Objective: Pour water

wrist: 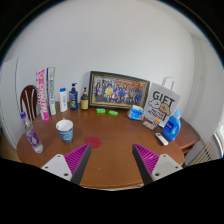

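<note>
I see nothing poured yet; my gripper (pixel 111 160) hangs wide and empty over the table (pixel 115 150); the bottle (pixel 31 134) and cup (pixel 65 130) wait apart, well ahead to the left.

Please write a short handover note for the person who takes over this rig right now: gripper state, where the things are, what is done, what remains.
Gripper: open, empty, above the near edge of the wooden table.
Clear bottle: upright, beyond the left finger, at the table's left side.
Paper cup: upright, just right of the bottle, apart from it.
Done: nothing visible; bottle not yet grasped.
Left: grasp the bottle, pour water into the cup.
</note>
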